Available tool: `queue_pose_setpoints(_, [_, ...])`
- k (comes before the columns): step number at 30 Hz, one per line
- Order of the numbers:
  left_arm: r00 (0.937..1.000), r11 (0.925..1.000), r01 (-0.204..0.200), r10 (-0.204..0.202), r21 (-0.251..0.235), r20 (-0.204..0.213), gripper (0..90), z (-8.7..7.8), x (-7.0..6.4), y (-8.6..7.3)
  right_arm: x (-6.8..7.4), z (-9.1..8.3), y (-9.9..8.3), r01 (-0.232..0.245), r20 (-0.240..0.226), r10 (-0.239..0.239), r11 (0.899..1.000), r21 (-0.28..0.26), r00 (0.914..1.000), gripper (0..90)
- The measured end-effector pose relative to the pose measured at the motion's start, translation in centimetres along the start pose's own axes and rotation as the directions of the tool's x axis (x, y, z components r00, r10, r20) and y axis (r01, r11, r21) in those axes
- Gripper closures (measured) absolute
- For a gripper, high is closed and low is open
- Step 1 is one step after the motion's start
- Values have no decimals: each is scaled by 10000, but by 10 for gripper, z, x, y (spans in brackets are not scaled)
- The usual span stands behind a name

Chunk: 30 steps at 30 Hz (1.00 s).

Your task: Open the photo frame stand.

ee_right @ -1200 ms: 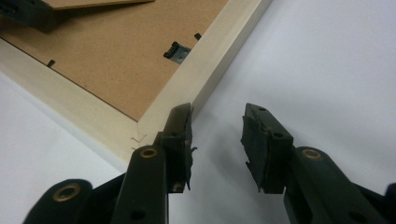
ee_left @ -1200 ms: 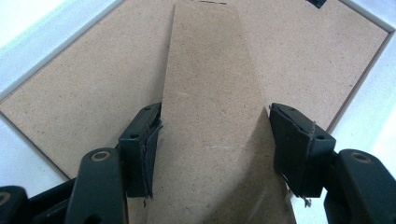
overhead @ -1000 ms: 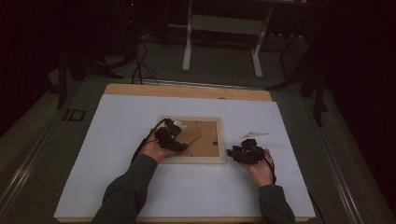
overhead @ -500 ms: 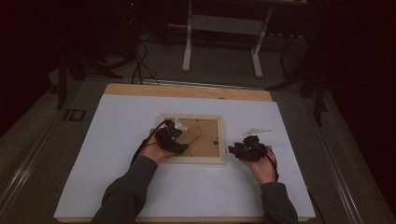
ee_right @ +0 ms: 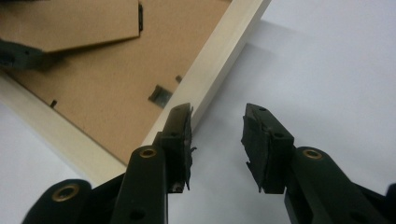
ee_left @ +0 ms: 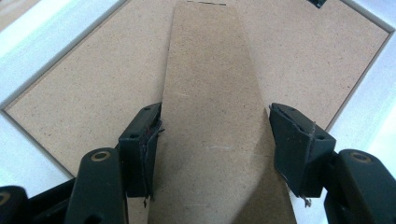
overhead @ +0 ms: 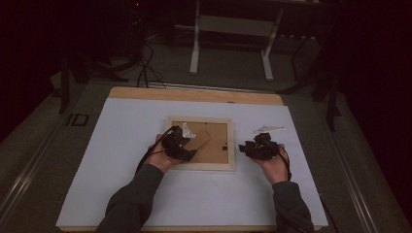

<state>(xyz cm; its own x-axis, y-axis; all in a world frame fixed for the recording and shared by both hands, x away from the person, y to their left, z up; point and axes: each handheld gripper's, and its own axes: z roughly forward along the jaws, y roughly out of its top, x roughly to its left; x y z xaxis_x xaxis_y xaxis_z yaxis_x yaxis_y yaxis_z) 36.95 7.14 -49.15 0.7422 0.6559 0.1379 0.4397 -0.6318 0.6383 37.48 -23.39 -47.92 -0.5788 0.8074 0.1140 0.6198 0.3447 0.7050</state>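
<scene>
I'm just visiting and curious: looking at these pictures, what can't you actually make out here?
- Frame front: it lies face down in the high view, so any picture is hidden.
- Stand lower end: cut off by the bottom edge in the left gripper view; whether the left gripper touches it is unclear.
- White object beyond the right gripper: too small in the high view to identify.
</scene>
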Motion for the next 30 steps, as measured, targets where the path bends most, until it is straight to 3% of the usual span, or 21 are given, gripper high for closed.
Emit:
queue_pose_setpoints(18, [9953, 9974, -568, 530, -447, -807, 390, -10, -14, -2, -1, 1, 38, 494, 85, -492, 9986, -191, 9988, 618])
queue_pose_setpoints(30, [9878, 9933, -934, 839, -681, -1311, 389, -15, -24, -5, -6, 17, 45, 111, -163, -113, 9999, -128, 9998, 615])
